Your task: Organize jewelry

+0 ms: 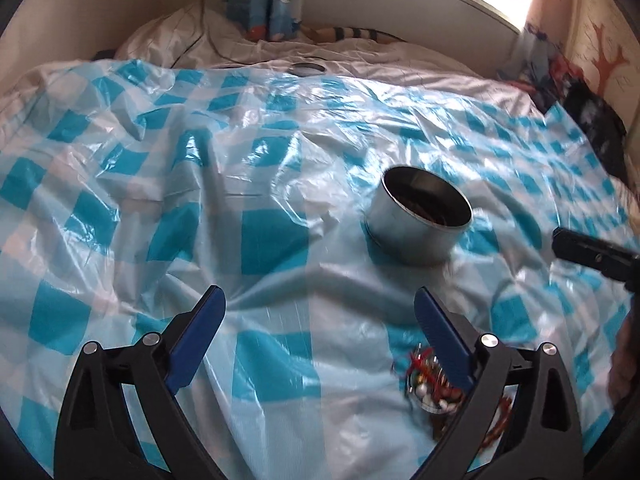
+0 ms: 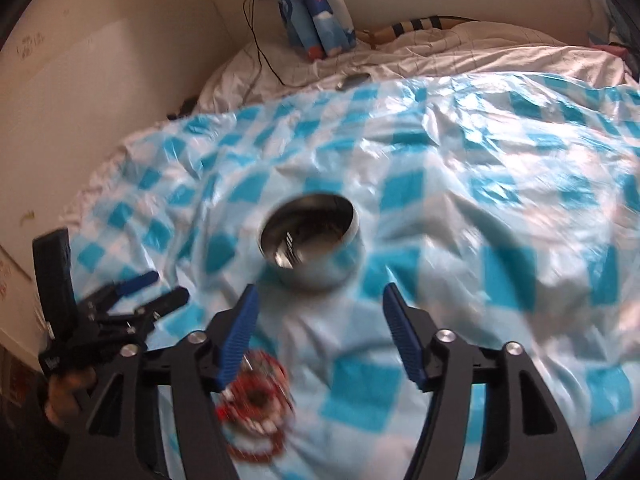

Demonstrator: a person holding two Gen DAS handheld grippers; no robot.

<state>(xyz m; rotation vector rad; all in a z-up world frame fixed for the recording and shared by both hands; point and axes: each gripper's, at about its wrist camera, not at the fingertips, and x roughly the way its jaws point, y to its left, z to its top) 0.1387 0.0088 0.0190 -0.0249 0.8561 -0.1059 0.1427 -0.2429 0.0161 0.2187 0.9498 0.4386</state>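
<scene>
A round metal tin (image 1: pixel 422 218) stands open on the blue-and-white checked plastic sheet (image 1: pixel 260 240), with dark jewelry inside. It also shows in the right wrist view (image 2: pixel 314 246). A pile of red and white bead jewelry (image 1: pixel 430 384) lies on the sheet by my left gripper's right finger; in the right wrist view this pile (image 2: pixel 256 408) lies under my right gripper's left finger. My left gripper (image 1: pixel 320 312) is open and empty, short of the tin. My right gripper (image 2: pixel 318 312) is open and empty, just before the tin. The left gripper (image 2: pixel 156 290) shows at the left of the right wrist view.
The sheet covers a rumpled white duvet (image 2: pixel 460 48) on a bed. A blue patterned roll (image 2: pixel 316 12) leans at the far wall with a black cable (image 2: pixel 260 52). A round lid (image 1: pixel 306 68) lies at the sheet's far edge. Dark clothes (image 1: pixel 592 120) lie at right.
</scene>
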